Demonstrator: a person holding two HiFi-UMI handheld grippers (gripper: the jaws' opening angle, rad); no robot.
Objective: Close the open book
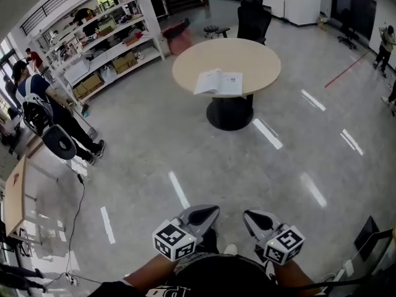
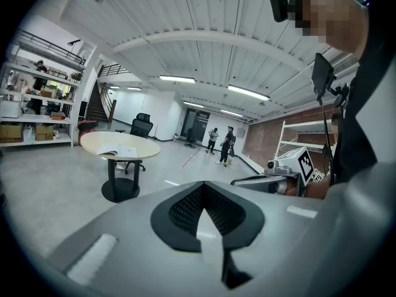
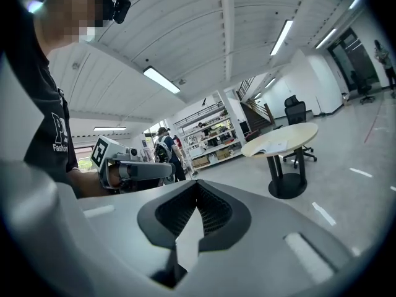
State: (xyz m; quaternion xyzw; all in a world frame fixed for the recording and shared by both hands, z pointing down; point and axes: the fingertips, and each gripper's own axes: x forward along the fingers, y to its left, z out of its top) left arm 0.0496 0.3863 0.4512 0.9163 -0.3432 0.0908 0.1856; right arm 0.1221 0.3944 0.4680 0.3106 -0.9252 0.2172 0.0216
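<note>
An open white book lies flat on a round beige table with a black pedestal, far ahead across the grey floor. Both grippers sit low in the head view, close to my body and well short of the table. My left gripper is shut with nothing in it, and so is my right gripper. In the left gripper view the book shows small on the table beyond the closed jaws. The right gripper view shows the book on the table past its closed jaws.
White shelving full of boxes lines the back left. A person with a backpack stands at the left beside a desk; a cable trails on the floor. A black office chair and a stool stand behind the table.
</note>
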